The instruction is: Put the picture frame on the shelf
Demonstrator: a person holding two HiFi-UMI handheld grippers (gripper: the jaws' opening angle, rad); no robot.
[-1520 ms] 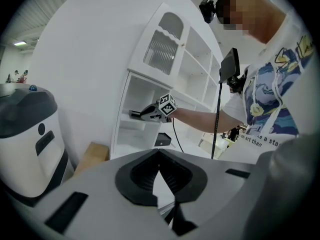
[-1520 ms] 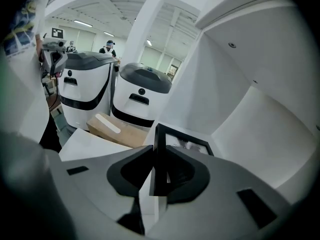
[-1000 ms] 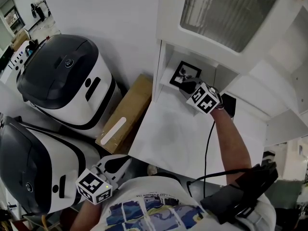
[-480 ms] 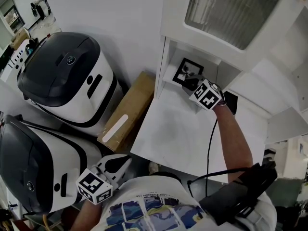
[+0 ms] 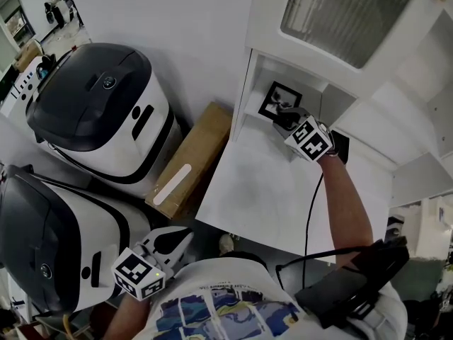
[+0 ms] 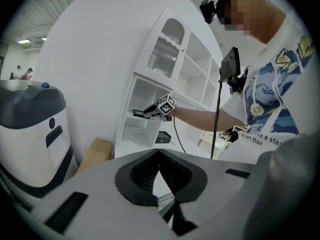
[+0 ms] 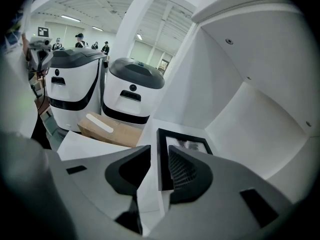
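Our left gripper (image 5: 172, 241) hangs at the near left, jaws pressed together on nothing. Far right, the picture frame (image 5: 279, 103) sits on the shelf (image 5: 249, 119) between our right gripper's (image 5: 285, 119) opening jaws. We should back straight out without nudging it.

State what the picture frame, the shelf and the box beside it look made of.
The picture frame: matte black moulding, probably painted wood or plastic. The shelf: smooth white panels, likely painted or laminated board. The box: dull brown cardboard, with a pale label strip.
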